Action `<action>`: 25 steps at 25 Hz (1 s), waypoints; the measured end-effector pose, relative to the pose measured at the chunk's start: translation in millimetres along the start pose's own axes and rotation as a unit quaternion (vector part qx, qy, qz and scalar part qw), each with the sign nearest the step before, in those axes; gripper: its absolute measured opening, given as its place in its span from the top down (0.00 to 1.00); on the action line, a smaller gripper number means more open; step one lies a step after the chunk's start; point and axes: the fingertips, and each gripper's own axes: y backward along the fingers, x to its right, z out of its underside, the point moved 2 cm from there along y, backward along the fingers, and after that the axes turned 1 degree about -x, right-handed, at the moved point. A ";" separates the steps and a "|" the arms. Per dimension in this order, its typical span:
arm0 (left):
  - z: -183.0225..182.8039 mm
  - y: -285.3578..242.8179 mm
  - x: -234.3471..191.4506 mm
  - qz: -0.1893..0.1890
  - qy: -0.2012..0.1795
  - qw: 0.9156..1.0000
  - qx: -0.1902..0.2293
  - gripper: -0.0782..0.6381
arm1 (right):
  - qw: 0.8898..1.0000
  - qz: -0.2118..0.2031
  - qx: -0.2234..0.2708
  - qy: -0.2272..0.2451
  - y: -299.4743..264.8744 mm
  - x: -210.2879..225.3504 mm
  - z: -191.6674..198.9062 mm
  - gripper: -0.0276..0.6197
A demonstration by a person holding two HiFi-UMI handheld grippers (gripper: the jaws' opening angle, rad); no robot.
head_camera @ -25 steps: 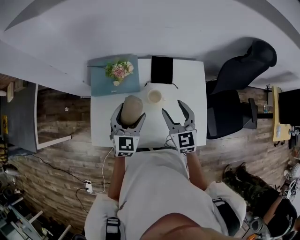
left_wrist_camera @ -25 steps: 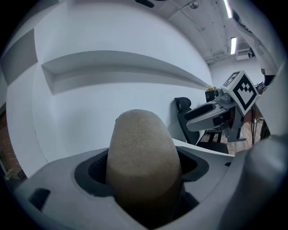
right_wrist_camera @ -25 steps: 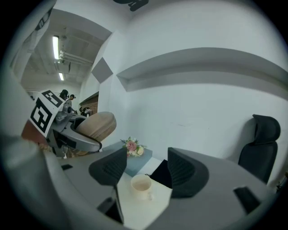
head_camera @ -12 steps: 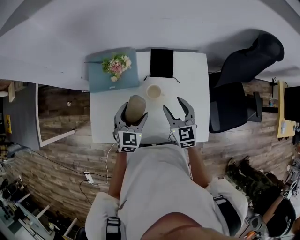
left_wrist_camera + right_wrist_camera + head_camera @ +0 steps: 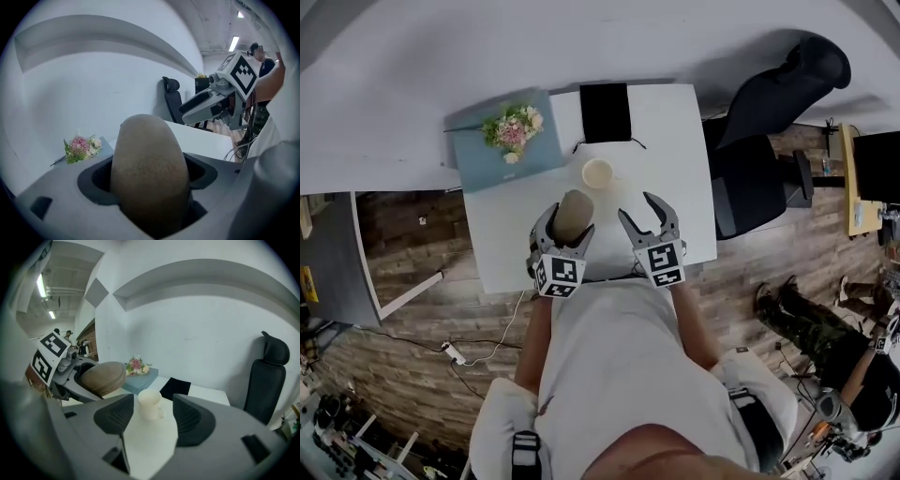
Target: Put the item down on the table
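Mug (image 5: 597, 172) on table (image 5: 675, 141), just before pouch (image 5: 606, 112)

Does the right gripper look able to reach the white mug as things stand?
Probably yes: the right gripper, whose jaws have just been closing, is open and empty, and the mug stands straight ahead across bare table.

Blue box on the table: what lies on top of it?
A small bunch of flowers lies on the blue box. Its top under the flowers is hidden.

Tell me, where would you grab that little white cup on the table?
Probably the cup by its rim, on the side away from its handle, coming from above, one jaw inside, one outside. It stands upright, mouth open upward, and the handle sticks out on one side.
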 end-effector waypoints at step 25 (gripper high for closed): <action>71.3 -34.6 28.3 0.100 -0.010 0.993 -0.062 0.32 | 0.996 0.006 -0.087 -0.018 -23.0 -30.6 71.4 0.56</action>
